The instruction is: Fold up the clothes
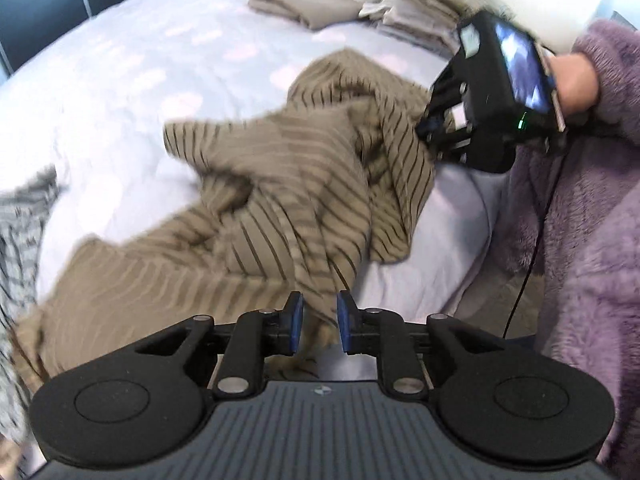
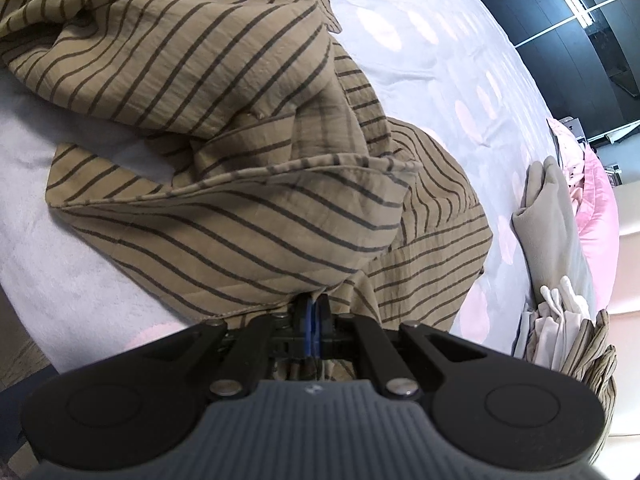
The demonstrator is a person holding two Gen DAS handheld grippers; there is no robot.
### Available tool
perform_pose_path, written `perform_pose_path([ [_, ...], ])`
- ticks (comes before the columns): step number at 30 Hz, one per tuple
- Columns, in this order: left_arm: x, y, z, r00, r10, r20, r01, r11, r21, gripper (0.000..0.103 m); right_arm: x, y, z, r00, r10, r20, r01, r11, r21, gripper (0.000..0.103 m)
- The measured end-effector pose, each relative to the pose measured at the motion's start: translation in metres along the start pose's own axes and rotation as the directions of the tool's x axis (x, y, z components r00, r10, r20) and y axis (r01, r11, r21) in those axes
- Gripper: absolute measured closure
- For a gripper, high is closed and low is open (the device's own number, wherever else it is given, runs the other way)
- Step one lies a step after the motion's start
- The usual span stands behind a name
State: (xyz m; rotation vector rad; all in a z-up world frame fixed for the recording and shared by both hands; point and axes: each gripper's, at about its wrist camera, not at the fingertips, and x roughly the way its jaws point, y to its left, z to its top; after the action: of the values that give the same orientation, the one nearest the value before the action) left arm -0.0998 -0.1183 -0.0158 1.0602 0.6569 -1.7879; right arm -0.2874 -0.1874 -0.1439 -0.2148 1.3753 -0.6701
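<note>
We find the striped garment (image 1: 280,200) lying crumpled on the bed (image 1: 120,80), bunched into ridges and not yet spread flat. It runs from the near left corner of the left wrist view up toward the far right, and that diagonal is its long axis as we read it.

The left tool (image 1: 319,322) stands narrowly parted, with nothing pinched between its blue pads (image 1: 295,322). A loose fold of the garment lies directly below and ahead of the gap, so the cloth is at this tool's tips but not gripped.

The right tool (image 2: 313,322) is closed tight on an edge of the garment (the cloth gathers into the closed pads in its own view). In the left wrist view this same tool (image 1: 430,126) sits at the far right end of the garment, at the bed's edge, held by a hand (image 1: 576,80) in a purple fleece sleeve (image 1: 580,220).

We judge that the coming move turns on the left tool, the nearer one to the free near end, taking cloth just ahead of it so the garment can be drawn out along its length.

Folded items (image 1: 304,0) lie stacked well apart at the far side.
</note>
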Motion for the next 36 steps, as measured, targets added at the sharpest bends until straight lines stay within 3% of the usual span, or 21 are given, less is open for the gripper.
perform_pose_path([
  [4, -0.01, 0.01, 0.013, 0.997, 0.078, 0.022, -0.08, 0.99, 0.113, 0.075, -0.006, 0.002, 0.0, 1.0, 0.001, 0.002, -0.001, 1.0, 0.0, 0.101],
  [6, -0.004, 0.018, 0.016, 0.995, 0.093, 0.023, -0.095, 0.979, 0.178, 0.057, -0.011, 0.004, 0.0, 1.0, 0.002, 0.006, -0.002, 1.0, 0.001, 0.101],
  [7, 0.002, 0.022, 0.015, 0.995, 0.1, 0.022, -0.102, 0.974, 0.203, 0.054, -0.011, 0.005, 0.001, 1.0, 0.003, 0.008, -0.003, 1.0, 0.002, 0.101],
  [10, 0.02, 0.034, 0.011, 0.992, 0.123, 0.013, -0.122, 0.956, 0.266, 0.054, -0.009, 0.005, -0.002, 1.0, 0.004, 0.012, -0.004, 1.0, 0.002, 0.101],
  [16, 0.055, 0.036, -0.001, 0.991, 0.079, -0.107, -0.034, 0.929, 0.37, 0.055, -0.007, 0.012, -0.009, 1.0, 0.008, 0.018, -0.008, 1.0, -0.014, 0.1],
  [19, 0.064, 0.029, -0.007, 0.989, 0.082, -0.123, -0.026, 0.915, 0.403, 0.059, -0.006, 0.011, -0.01, 1.0, 0.014, 0.021, -0.014, 1.0, -0.008, 0.1],
  [22, 0.071, 0.023, -0.009, 0.985, 0.099, -0.142, -0.033, 0.913, 0.407, 0.072, -0.004, 0.009, -0.008, 1.0, 0.022, 0.02, -0.021, 1.0, -0.006, 0.1],
  [24, 0.071, 0.021, -0.01, 0.984, 0.114, -0.139, -0.049, 0.916, 0.398, 0.084, -0.002, 0.009, -0.008, 1.0, 0.024, 0.02, -0.024, 1.0, -0.011, 0.1],
  [27, 0.063, 0.023, -0.009, 0.985, 0.125, -0.115, -0.077, 0.932, 0.353, 0.093, 0.004, 0.003, -0.006, 0.999, 0.026, 0.023, -0.026, 1.0, -0.016, 0.1],
  [31, 0.044, 0.028, -0.012, 0.986, 0.153, -0.073, -0.126, 0.95, 0.285, 0.096, 0.005, 0.002, -0.006, 0.999, 0.022, 0.025, -0.022, 1.0, -0.019, 0.1],
  [36, 0.015, 0.035, -0.018, 0.98, 0.197, -0.039, -0.182, 0.953, 0.241, 0.099, 0.003, 0.003, -0.005, 1.0, 0.016, 0.025, -0.016, 1.0, -0.019, 0.1],
])
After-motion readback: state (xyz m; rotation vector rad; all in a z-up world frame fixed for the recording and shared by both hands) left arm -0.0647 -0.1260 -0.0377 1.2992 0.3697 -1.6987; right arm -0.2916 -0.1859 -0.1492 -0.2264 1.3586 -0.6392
